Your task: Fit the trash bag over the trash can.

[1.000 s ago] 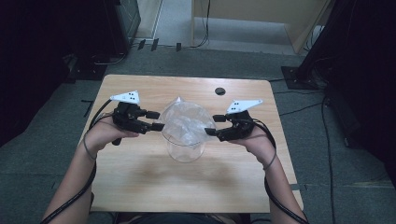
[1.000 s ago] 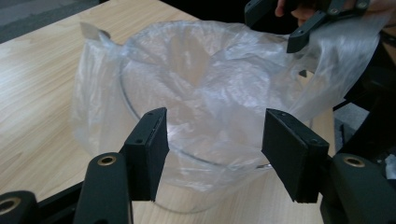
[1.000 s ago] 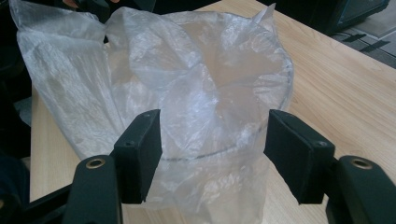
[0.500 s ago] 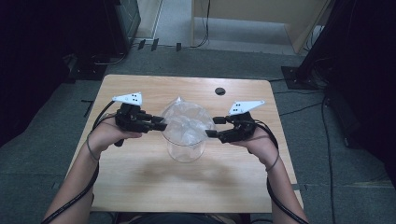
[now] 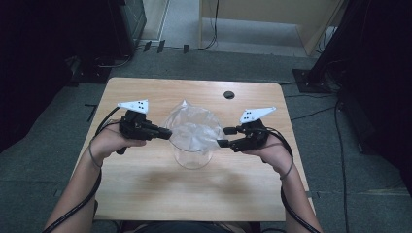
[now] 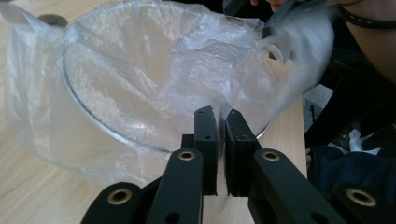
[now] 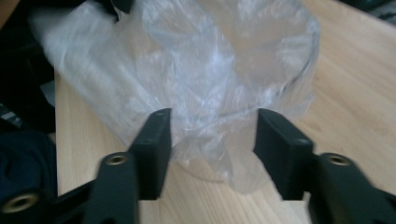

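The clear plastic bag (image 5: 193, 127) sits draped in and over a glass bowl (image 5: 193, 156) at the middle of the high view, on the wooden table (image 5: 145, 194). Your left gripper (image 5: 166, 134) has just been closing, and in the left gripper view its jaws stand nearly together at lower centre, pinched on the bag's film right at the bowl's rim (image 6: 116, 137). Hold that pinch firm and do not tug yet; the film is thin and could tear or slide out.

Your right gripper (image 5: 222, 137) has also just been closing, but in the right gripper view its jaws are about half open, with crumpled film (image 7: 205, 121) between them and no pad pressing on it yet. Ease it in until a good fold lies between the pads, then close fully. Take the film alone, not the glass edge, or the bowl may tip or skid.

Once both sides hold, I would draw the two edges evenly outward and down over the rim, keeping both hands level so the bowl stays put.
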